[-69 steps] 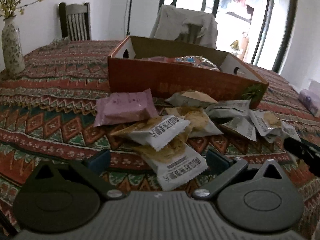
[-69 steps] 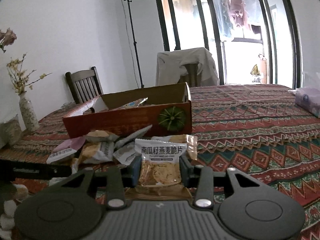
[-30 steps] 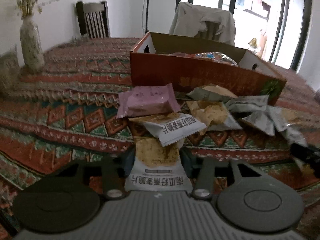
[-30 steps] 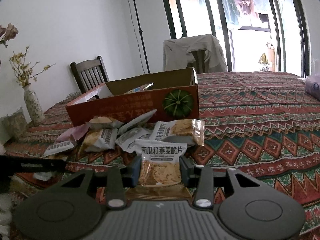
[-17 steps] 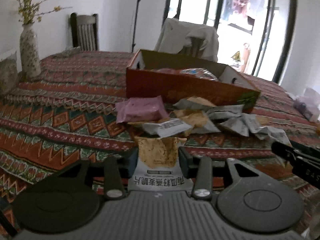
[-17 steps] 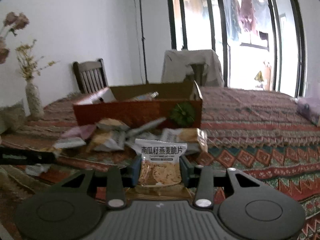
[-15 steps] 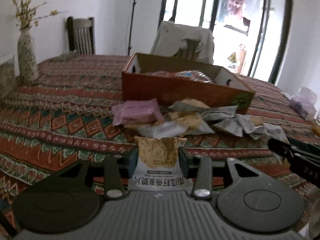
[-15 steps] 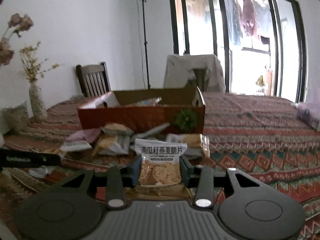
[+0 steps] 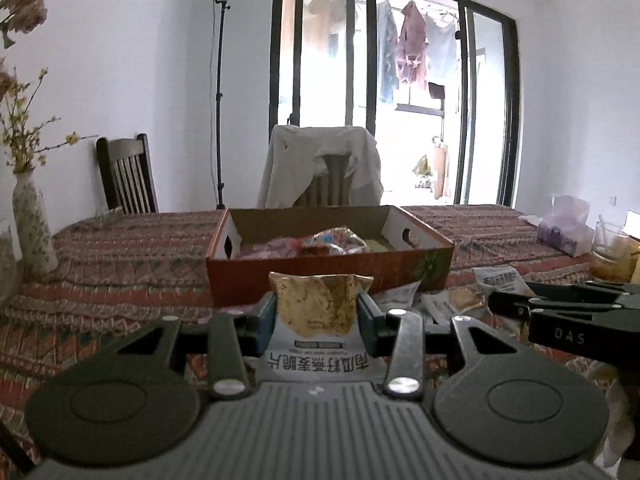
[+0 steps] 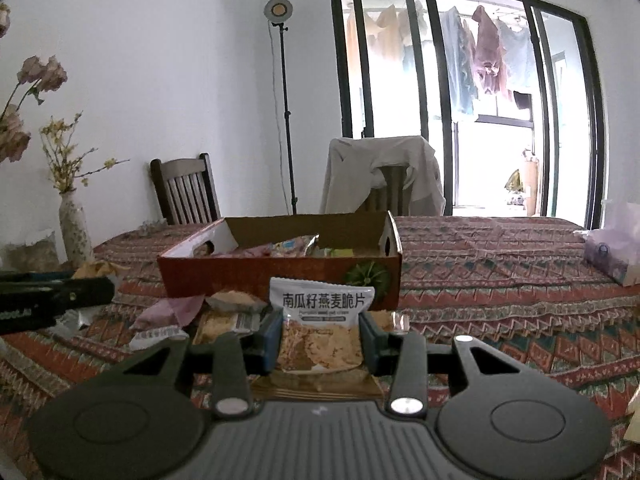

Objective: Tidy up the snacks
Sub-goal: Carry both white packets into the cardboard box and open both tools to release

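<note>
We hold one crisp packet in each tool, both raised above the patterned tablecloth (image 10: 500,280), seemingly ready to carry to the box. Our left gripper (image 9: 316,316) clamps a packet (image 9: 316,308) with its label upside down; our right gripper (image 10: 320,338) clamps an upright packet (image 10: 322,324). Ahead sits the open cardboard box (image 9: 320,276), already holding several colourful wrapped snacks. More loose packets (image 10: 228,312) lie on the cloth just before it.
</note>
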Tool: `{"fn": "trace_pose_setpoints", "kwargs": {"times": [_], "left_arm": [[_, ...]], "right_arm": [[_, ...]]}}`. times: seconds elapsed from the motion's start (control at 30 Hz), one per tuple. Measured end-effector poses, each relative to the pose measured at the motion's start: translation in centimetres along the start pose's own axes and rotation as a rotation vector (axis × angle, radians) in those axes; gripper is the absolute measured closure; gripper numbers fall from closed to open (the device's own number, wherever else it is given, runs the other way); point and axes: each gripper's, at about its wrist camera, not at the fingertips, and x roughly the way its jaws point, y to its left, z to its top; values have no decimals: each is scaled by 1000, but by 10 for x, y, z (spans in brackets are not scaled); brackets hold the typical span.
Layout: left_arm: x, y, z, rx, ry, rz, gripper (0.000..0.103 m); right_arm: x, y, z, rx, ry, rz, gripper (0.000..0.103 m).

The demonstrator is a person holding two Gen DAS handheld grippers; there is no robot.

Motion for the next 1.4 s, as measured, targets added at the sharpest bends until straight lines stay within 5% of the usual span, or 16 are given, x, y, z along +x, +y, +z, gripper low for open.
{"fn": "trace_pose_setpoints", "kwargs": {"times": [0.87,1.17,1.4], "left_arm": [[110,14,61,-68,-45,4,60],[167,34,79,-150,-34,90,60],[194,50,71,-176,-15,140,60]], "right_arm": [[106,-18,76,16,-77,-24,63],[161,-18,108,34,-123,-41,63],[199,-22,92,65,-76,-40,63]]}}
